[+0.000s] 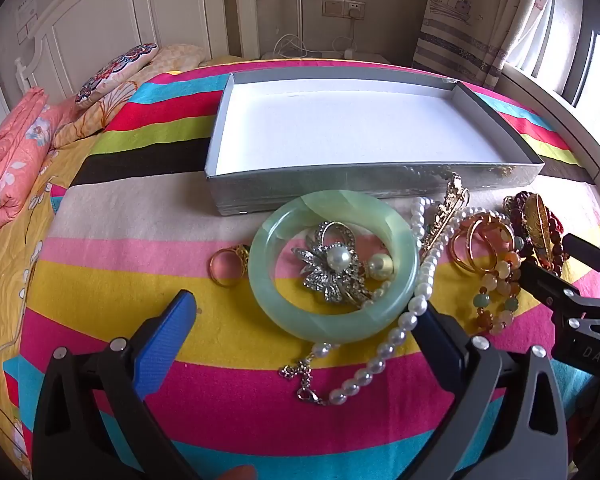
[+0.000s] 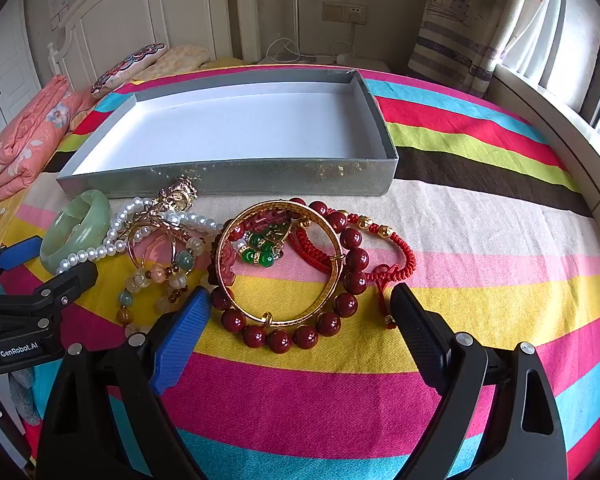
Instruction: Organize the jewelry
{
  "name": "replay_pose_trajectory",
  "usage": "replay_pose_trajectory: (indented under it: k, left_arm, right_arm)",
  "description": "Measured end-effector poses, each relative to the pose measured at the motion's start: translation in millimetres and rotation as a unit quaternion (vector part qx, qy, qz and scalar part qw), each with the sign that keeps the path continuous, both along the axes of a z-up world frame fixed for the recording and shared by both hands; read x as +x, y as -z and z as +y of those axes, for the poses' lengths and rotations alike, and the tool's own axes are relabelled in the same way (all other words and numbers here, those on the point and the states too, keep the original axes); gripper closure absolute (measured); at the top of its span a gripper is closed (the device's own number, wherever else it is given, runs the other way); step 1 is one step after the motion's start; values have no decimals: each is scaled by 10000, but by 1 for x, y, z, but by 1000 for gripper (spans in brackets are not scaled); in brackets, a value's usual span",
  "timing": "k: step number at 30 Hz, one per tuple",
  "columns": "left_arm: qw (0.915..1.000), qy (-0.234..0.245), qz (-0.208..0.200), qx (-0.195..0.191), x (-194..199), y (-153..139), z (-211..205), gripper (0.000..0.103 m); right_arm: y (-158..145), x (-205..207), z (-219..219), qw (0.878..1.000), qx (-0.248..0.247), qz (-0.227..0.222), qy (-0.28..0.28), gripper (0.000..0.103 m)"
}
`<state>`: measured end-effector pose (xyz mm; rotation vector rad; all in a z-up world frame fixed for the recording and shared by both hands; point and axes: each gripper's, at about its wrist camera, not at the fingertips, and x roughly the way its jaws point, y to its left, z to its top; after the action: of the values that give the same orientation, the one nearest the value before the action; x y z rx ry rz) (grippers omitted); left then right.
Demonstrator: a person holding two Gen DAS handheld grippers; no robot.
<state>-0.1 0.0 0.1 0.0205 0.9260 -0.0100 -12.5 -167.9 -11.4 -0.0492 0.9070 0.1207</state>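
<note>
L gripper [image 1: 304, 320] & R gripper [image 2: 300, 304] angled down, jaws apart, nothing clamped. Striped bedspread [image 2: 480, 240]; grey tray [image 2: 228, 178] behind; headboard [image 1: 140, 12], curtain [image 1: 480, 12].

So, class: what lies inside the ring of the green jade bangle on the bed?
Inside the jade bangle lie a rhinestone flower brooch with a pearl centre and a large pearl earring. The pearl necklace crosses its rim. What lies beneath the brooch stays hidden.
</note>
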Motion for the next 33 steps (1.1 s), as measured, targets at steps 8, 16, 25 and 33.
replay_pose_trajectory:
  k: [8,16,25,33]
  left_arm:
    - [10000,0,14,1,0,0,0,2]
    - [10000,0,13,0,0,0,0,2]
    - [10000,0,11,1,0,0,0,2]
    - [10000,-21,10,-5,0,0,0,2]
  right_arm:
    - [1,1,0,9999,-12,76,85,4]
    - [1,1,0,9999,-12,77,85,4]
    - [1,1,0,9999,-10,77,86,4]
    - [2,1,0,9999,-10,78,87,4]
